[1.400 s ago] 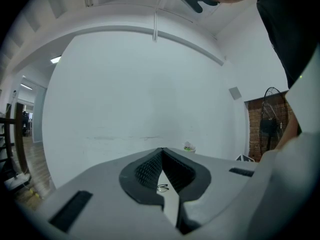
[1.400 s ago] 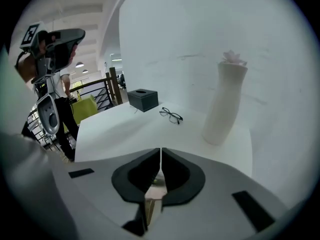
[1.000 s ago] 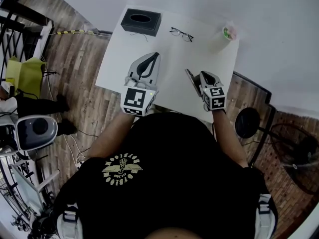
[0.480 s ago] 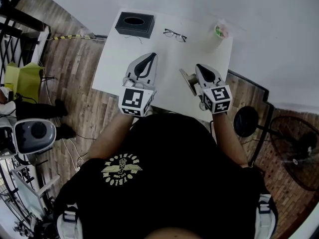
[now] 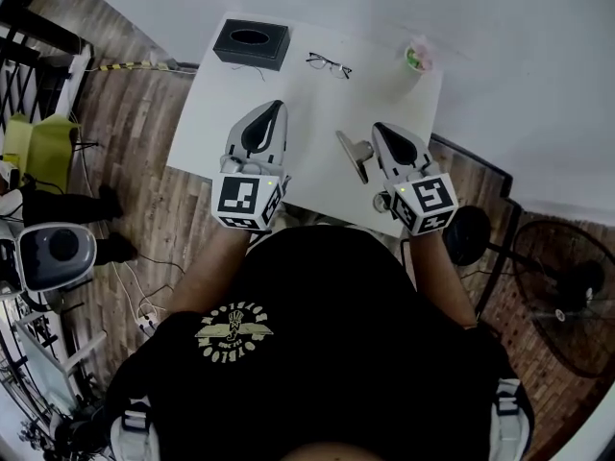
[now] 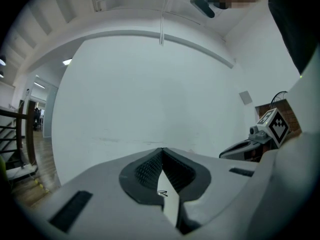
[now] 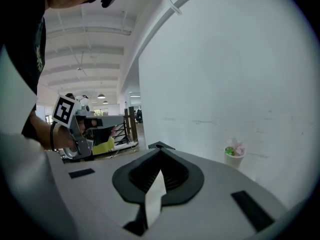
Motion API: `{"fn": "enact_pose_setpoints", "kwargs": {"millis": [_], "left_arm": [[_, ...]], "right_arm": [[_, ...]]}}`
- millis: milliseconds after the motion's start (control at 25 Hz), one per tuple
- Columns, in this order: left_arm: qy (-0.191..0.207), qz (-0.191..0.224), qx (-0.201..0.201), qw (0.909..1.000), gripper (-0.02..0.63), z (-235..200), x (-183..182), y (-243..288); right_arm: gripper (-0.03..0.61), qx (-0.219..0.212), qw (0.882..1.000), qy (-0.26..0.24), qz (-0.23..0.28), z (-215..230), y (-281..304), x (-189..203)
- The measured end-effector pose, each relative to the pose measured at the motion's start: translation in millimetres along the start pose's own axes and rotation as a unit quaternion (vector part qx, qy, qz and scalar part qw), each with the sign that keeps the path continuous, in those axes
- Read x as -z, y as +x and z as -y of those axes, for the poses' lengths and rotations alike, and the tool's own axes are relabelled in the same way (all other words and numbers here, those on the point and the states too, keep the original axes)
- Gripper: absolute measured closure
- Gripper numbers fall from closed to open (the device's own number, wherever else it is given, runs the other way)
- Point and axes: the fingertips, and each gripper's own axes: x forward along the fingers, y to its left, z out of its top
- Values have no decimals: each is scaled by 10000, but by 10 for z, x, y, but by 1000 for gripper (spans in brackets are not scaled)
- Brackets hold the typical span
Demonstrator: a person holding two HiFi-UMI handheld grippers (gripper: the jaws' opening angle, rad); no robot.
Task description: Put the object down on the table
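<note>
Object lengthwise away (tilted left)

We find the bench open through its middle. A grey flat object lies right of centre; the tissue box, glasses and cup line the far edge by the wall.

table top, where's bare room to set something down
Bare: the middle of the white table, between the black-framed glasses and the left tongs and right tongs; also the left strip near the black tissue box. Crowded: the far edge, with the white cup.
</note>
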Motion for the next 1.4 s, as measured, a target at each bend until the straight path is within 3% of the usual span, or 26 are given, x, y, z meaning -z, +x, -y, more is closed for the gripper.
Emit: {"fn": "enact_pose_setpoints", "kwargs": {"millis": [440, 720, 1040, 1400], "left_arm": [[306, 388, -338, 9982, 607, 146, -411, -12], [473, 398, -420, 9972, 607, 306, -505, 8], [548, 389, -311, 9973, 607, 196, -525, -25], [622, 432, 340, 9965, 607, -205, -692, -9]], "right_arm": [[577, -348, 9957, -521, 682, 25, -255, -721], [578, -367, 9932, -625, 906, 200, -390, -845], [578, 86, 9939, -546, 957, 344, -433, -869], [577, 720, 9918, -287, 1014, 90, -253, -968]]}}
